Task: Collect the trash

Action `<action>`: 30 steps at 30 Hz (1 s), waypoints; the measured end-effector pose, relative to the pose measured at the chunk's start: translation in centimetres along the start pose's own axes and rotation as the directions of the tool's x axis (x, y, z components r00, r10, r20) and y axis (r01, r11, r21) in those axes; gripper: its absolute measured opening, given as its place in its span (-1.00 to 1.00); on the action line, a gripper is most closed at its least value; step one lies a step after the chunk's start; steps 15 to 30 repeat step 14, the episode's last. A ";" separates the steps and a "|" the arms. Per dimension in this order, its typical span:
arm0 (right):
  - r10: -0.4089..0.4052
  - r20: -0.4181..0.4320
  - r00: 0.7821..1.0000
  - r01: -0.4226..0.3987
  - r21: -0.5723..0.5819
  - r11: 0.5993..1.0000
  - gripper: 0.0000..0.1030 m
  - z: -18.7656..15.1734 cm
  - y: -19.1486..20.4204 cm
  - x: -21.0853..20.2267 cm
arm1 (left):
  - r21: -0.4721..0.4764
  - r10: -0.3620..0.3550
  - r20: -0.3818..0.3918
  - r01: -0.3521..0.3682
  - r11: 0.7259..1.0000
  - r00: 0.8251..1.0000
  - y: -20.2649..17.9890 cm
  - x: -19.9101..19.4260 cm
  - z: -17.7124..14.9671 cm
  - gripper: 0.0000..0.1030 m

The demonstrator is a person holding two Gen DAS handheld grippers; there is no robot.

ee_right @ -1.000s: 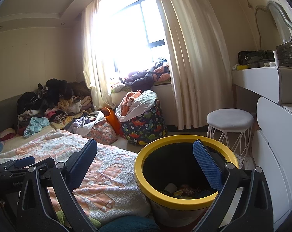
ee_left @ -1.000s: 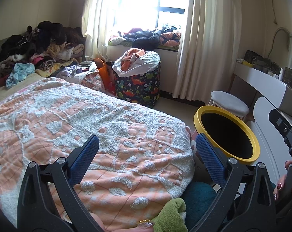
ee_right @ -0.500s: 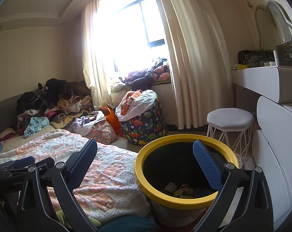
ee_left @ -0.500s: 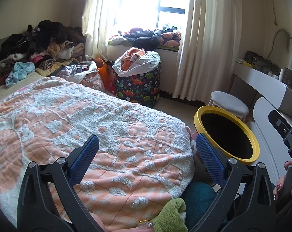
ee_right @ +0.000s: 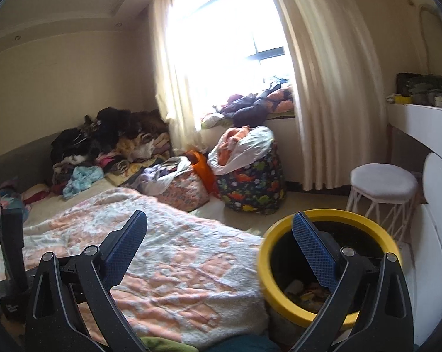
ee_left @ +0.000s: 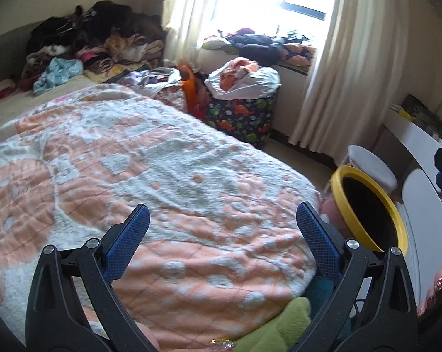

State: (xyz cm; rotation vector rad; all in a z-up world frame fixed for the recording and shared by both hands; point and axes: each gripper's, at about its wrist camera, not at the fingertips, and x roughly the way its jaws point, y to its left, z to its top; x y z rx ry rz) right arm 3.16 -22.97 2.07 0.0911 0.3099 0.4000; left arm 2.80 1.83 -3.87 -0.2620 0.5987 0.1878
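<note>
bin (ee_left: 367,205) interior lost in shadow from the left wrist, rim partly masked by a blue pad (ee_left: 317,240). scraps (ee_right: 303,289) at the bottom in the right wrist view too small to identify. both views smeared by motion blur. hand (ee_left: 435,290) cropped at frame edge.

Daylight floods through the blown-out bright window (ee_right: 221,47) at upper centre, leaving cream curtains (ee_right: 332,94) glowing. Both fisheye views bend and darken at the corners; motion blur softens the orange-and-white quilted blanket (ee_left: 150,176).
</note>
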 end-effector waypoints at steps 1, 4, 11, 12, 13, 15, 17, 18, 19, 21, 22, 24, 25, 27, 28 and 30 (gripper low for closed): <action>0.070 -0.038 0.997 -0.071 -0.026 0.997 0.87 0.6 2.1 1.4 | -0.044 0.037 -0.003 -0.038 0.998 0.999 2.1 -0.1 0.3 0.79; 0.220 -0.219 0.951 -0.248 -0.111 0.962 0.87 1.0 9.6 6.6 | -0.174 0.215 -0.020 -0.215 0.961 0.976 10.3 -1.0 0.6 0.78; 0.225 -0.791 0.570 -0.603 -0.216 0.768 0.87 -10.6 32.4 19.7 | -0.361 0.625 -0.261 -0.675 0.644 0.736 30.2 -4.0 -2.7 0.78; 0.230 -0.814 0.533 -0.638 -0.209 0.741 0.87 -12.6 34.9 20.7 | -0.372 0.620 -0.288 -0.682 0.629 0.729 31.6 -3.9 -3.5 0.78; 0.222 -0.835 0.504 -0.660 -0.206 0.723 0.87 -14.6 36.8 21.6 | -0.379 0.615 -0.316 -0.690 0.616 0.723 32.7 -3.6 -4.4 0.79; 0.177 -0.844 0.506 -0.651 -0.239 0.721 0.90 -16.3 37.9 22.4 | -0.382 0.601 -0.358 -0.700 0.604 0.714 33.5 -3.0 -5.3 0.79; 0.177 -0.844 0.506 -0.651 -0.239 0.721 0.90 -16.3 37.9 22.4 | -0.382 0.601 -0.358 -0.700 0.604 0.714 33.5 -3.0 -5.3 0.79; 0.177 -0.844 0.506 -0.651 -0.239 0.721 0.90 -16.3 37.9 22.4 | -0.382 0.601 -0.358 -0.700 0.604 0.714 33.5 -3.0 -5.3 0.79; 0.177 -0.844 0.506 -0.651 -0.239 0.721 0.90 -16.3 37.9 22.4 | -0.382 0.601 -0.358 -0.700 0.604 0.714 33.5 -3.0 -5.3 0.79; 0.177 -0.844 0.506 -0.651 -0.239 0.721 0.90 -16.3 37.9 22.4 | -0.382 0.601 -0.358 -0.700 0.604 0.714 33.5 -3.0 -5.3 0.79; 0.177 -0.844 0.506 -0.651 -0.239 0.721 0.90 -16.3 37.9 22.4 | -0.382 0.601 -0.358 -0.700 0.604 0.714 33.5 -3.0 -5.3 0.79; 0.177 -0.844 0.506 -0.651 -0.239 0.721 0.90 -16.3 37.9 22.4 | -0.382 0.601 -0.358 -0.700 0.604 0.714 33.5 -3.0 -5.3 0.79; 0.177 -0.844 0.506 -0.651 -0.239 0.721 0.90 -16.3 37.9 22.4 | -0.382 0.601 -0.358 -0.700 0.604 0.714 33.5 -3.0 -5.3 0.79; 0.177 -0.844 0.506 -0.651 -0.239 0.721 0.90 -16.3 37.9 22.4 | -0.382 0.601 -0.358 -0.700 0.604 0.714 33.5 -3.0 -5.3 0.79; 0.177 -0.844 0.506 -0.651 -0.239 0.721 0.90 -16.3 37.9 22.4 | -0.382 0.601 -0.358 -0.700 0.604 0.714 33.5 -3.0 -5.3 0.79; 0.177 -0.844 0.506 -0.651 -0.239 0.721 0.90 -16.3 37.9 22.4 | -0.382 0.601 -0.358 -0.700 0.604 0.714 33.5 -3.0 -5.3 0.79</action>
